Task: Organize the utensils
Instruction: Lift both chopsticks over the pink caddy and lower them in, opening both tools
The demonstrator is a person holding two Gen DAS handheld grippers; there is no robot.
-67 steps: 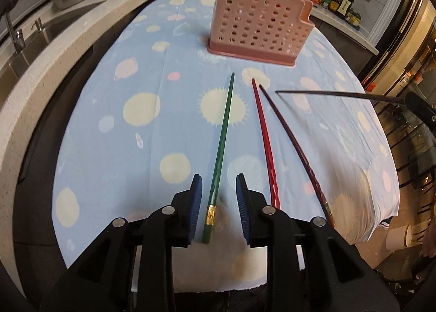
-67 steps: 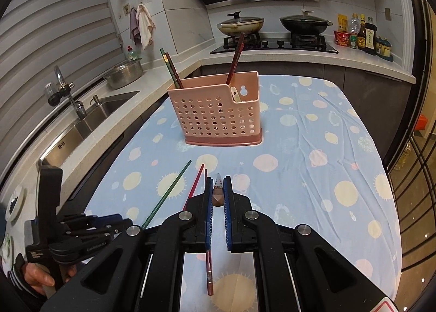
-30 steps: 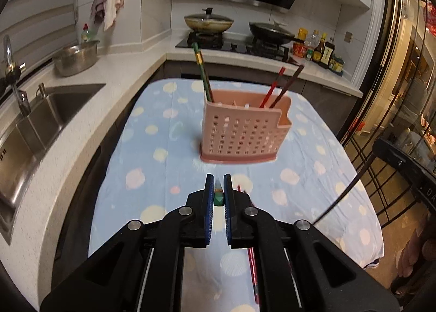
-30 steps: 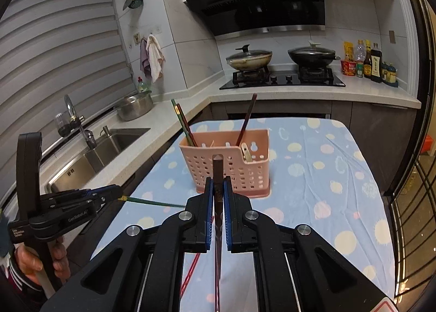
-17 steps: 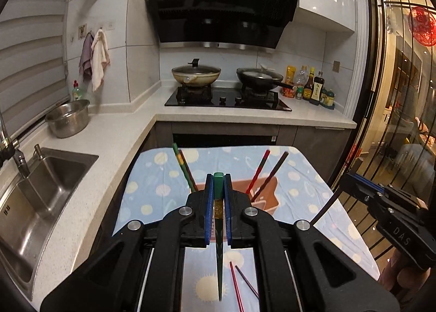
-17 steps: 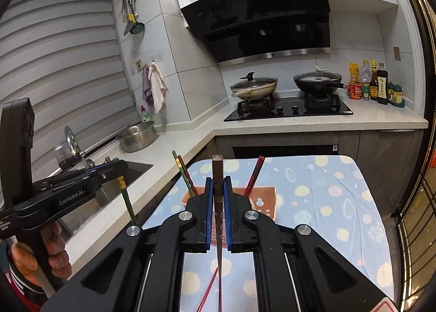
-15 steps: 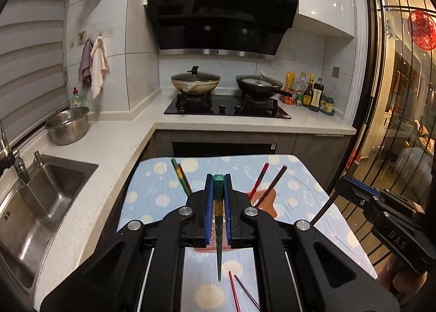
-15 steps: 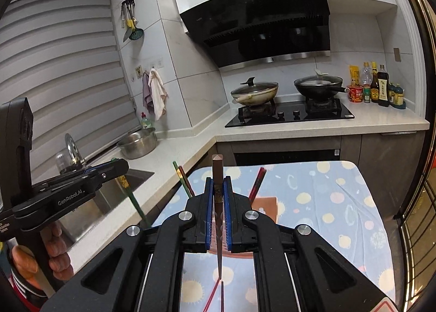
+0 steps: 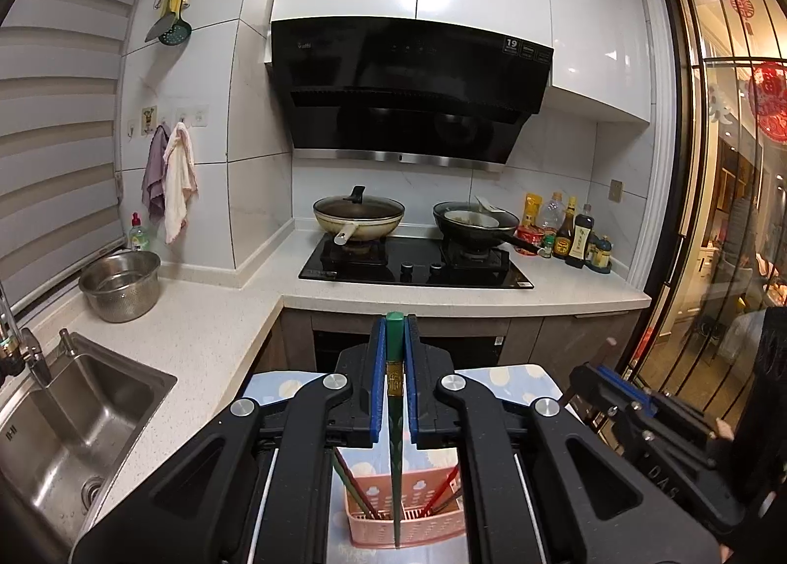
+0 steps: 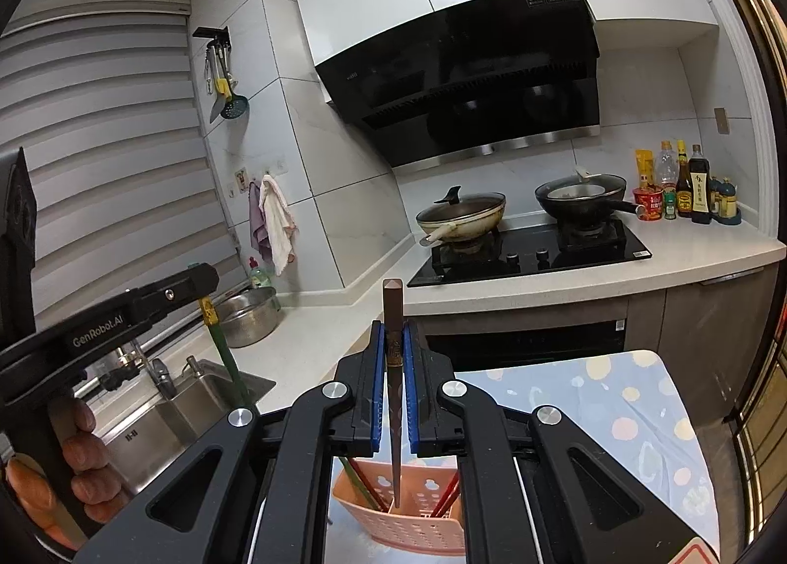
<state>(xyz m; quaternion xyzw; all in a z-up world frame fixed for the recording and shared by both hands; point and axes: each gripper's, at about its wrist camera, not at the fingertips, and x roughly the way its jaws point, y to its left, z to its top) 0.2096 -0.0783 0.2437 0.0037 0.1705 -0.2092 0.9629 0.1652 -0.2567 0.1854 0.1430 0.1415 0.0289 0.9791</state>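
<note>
My left gripper is shut on a green chopstick that hangs point down, its tip over the pink perforated utensil basket. My right gripper is shut on a dark brown chopstick, also upright, its tip above the same basket. The basket holds green and red chopsticks leaning in its compartments. The left gripper with its green chopstick shows at the left of the right wrist view; the right gripper shows at the right of the left wrist view.
The basket stands on a table with a blue dotted cloth. A sink and steel bowl are on the left counter. A hob with two pans and sauce bottles line the back counter.
Both grippers rose and tilted up further, so the basket now sits low between the fingers and both chopsticks hang nearly vertical above it. Earlier, the left gripper closed on the green chopstick on the cloth.
</note>
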